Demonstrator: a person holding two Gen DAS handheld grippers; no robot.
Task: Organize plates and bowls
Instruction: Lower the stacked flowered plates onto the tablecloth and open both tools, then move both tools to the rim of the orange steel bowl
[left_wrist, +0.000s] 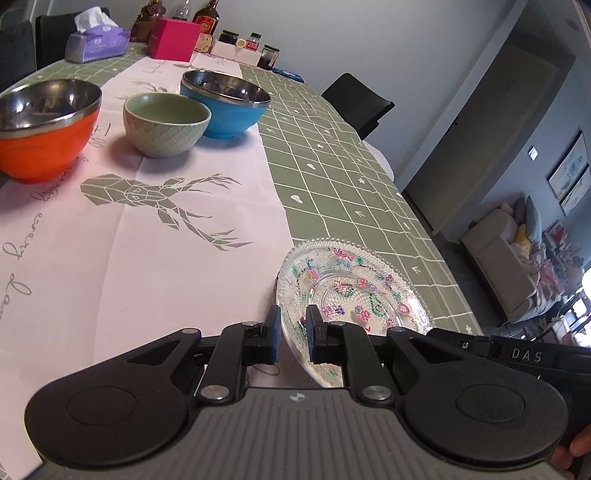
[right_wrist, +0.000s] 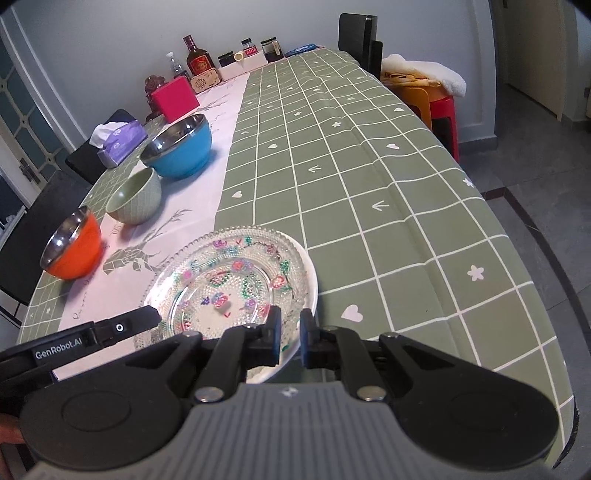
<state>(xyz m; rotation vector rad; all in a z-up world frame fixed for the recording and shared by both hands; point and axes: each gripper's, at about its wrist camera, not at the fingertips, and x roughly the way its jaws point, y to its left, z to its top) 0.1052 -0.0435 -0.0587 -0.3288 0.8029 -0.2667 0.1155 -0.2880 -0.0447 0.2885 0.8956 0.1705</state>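
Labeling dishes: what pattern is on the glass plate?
Clear beaded glass plate with painted multicolour flowers, pink, green, blue. Shows best in the right wrist view.

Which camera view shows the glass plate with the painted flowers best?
The right wrist view: the glass plate shows nearly whole, only its near rim hidden behind the right gripper. In the left wrist view the plate sits edge-on and tilted, its lower part hidden behind the left gripper.

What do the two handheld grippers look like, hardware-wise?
Both match: left gripper and right gripper have black linkage arms with silver pivot pins, round black side discs, a ribbed grey body and blue finger pads. Seen from the other wrist's view, the sides read "GenRobot.AI" and "DAS".
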